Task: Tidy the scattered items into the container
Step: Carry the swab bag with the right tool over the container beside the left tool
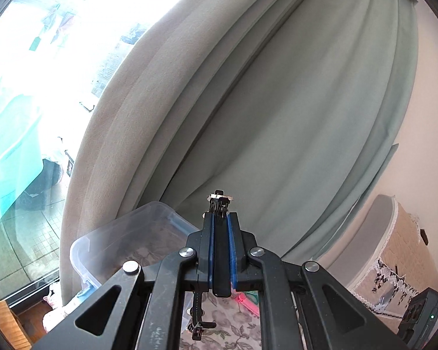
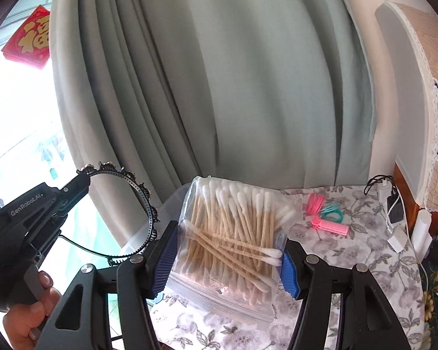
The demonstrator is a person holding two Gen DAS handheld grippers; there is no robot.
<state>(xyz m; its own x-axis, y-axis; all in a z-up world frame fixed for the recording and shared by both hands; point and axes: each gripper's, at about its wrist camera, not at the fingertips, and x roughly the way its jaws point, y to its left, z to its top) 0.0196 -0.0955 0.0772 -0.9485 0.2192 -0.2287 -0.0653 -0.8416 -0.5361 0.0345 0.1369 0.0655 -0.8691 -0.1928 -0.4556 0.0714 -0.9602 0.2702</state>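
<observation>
Left gripper (image 1: 221, 224) clamps black toothed headband (image 2: 144, 201), right gripper (image 2: 227, 255) squeezes clear cotton-swab bag (image 2: 230, 233); pink roller (image 2: 333, 227), green bands (image 2: 333, 214) outside clear plastic tub (image 1: 125, 239).

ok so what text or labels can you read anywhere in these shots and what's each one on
"GenRobot.AI" on the left gripper body, seen in the right wrist view.
"福", gold on the red paper sign hanging by the window.
Nothing readable on the cotton swab bag; none in the left wrist view.
</observation>
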